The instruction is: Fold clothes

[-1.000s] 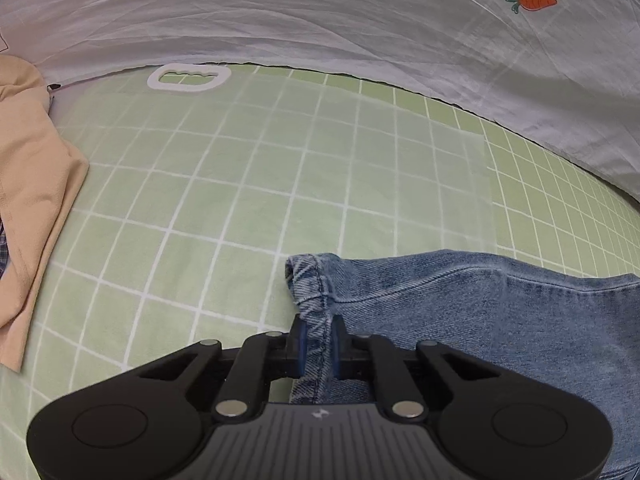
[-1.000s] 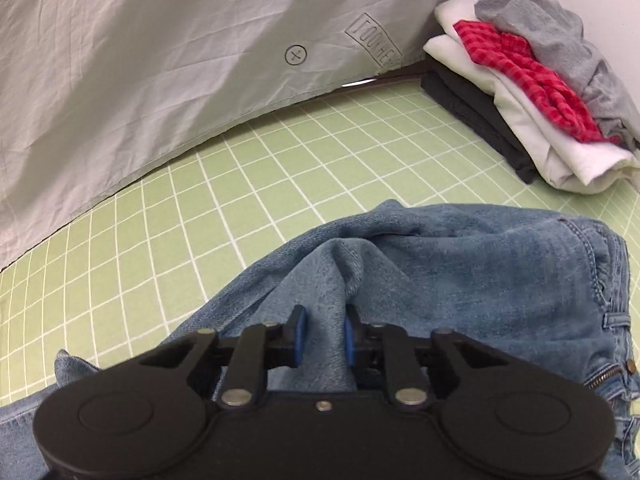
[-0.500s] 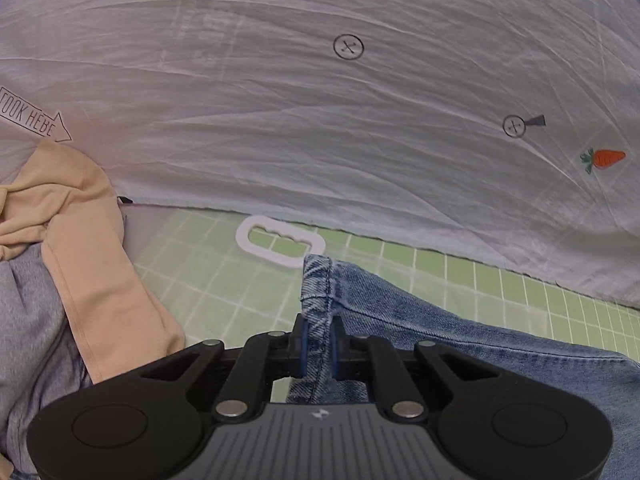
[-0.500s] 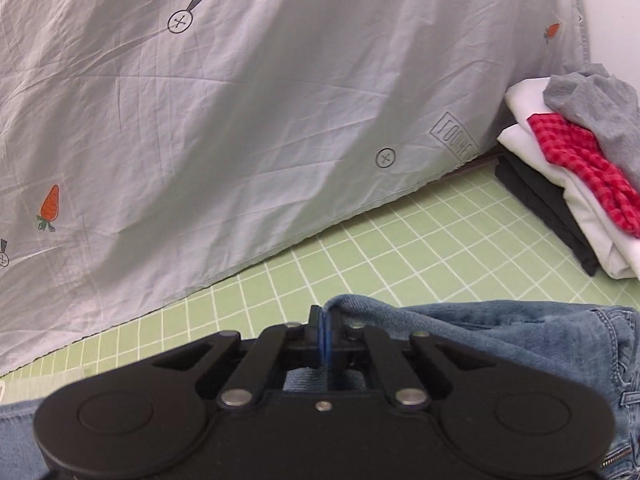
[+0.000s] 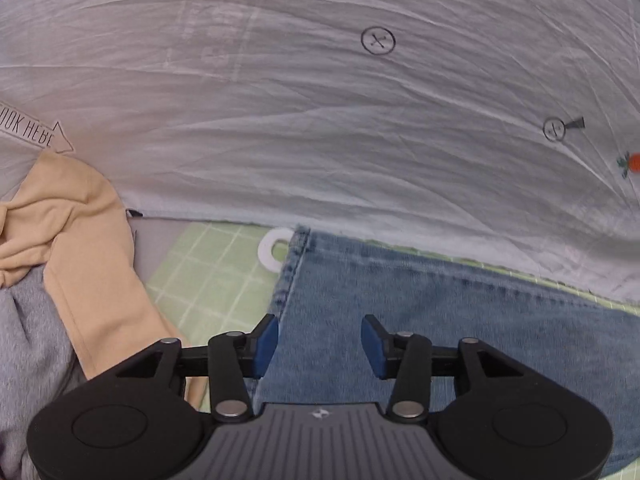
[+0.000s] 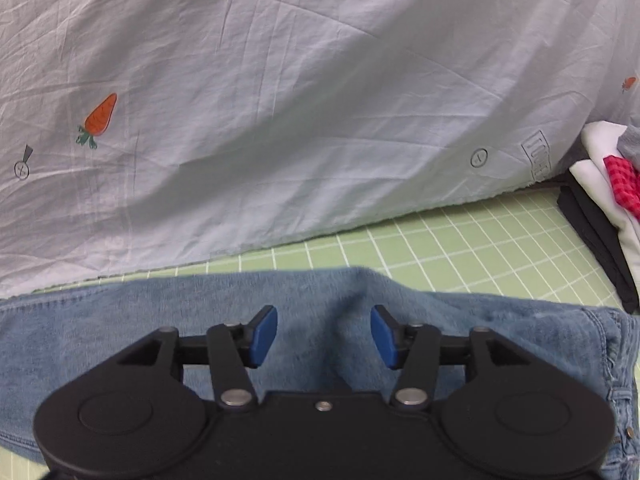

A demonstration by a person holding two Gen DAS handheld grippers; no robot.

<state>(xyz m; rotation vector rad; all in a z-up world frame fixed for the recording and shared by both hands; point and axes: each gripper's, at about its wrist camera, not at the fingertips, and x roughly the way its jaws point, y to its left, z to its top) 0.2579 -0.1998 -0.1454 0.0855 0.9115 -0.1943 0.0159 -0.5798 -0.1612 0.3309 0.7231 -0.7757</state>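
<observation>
Left wrist view: jeans point(image 5: 420, 320) lie flat on the green grid mat point(image 5: 208, 272), hem edge w/ its stitched seam running up toward the far side, just short of the grey sheet point(image 5: 320, 120). Left gripper point(image 5: 320, 340) is spread wide, blue pads point(image 5: 267, 340) apart, nothing between them but denim below; left pad sits right at the hem edge. A white plastic ring point(image 5: 272, 252) peeks out from under the hem corner, partly covered. Off to the left, a beige garment point(image 5: 72, 240) drapes over a grey one point(image 5: 28, 340), both beside the mat, apart from the jeans.

Right wrist view: same jeans point(image 6: 160, 320) stretch across the frame, w/ a raised crease in the denim between the fingers. Right gripper point(image 6: 324, 336) also released, jaws wide, gripping nothing. Waistband area w/ rivets shows at the right edge, approx. by the gripper body. Mat point(image 6: 460, 236) carries on beyond the denim to the sheet point(image 6: 280, 100), which has carrot prints point(image 6: 100, 118) and small circle marks. Far right, well apart from the jeans, a folded stack point(image 6: 600, 208): black at the bottom, white above, red check on top, and a grey piece at the very edge.
</observation>
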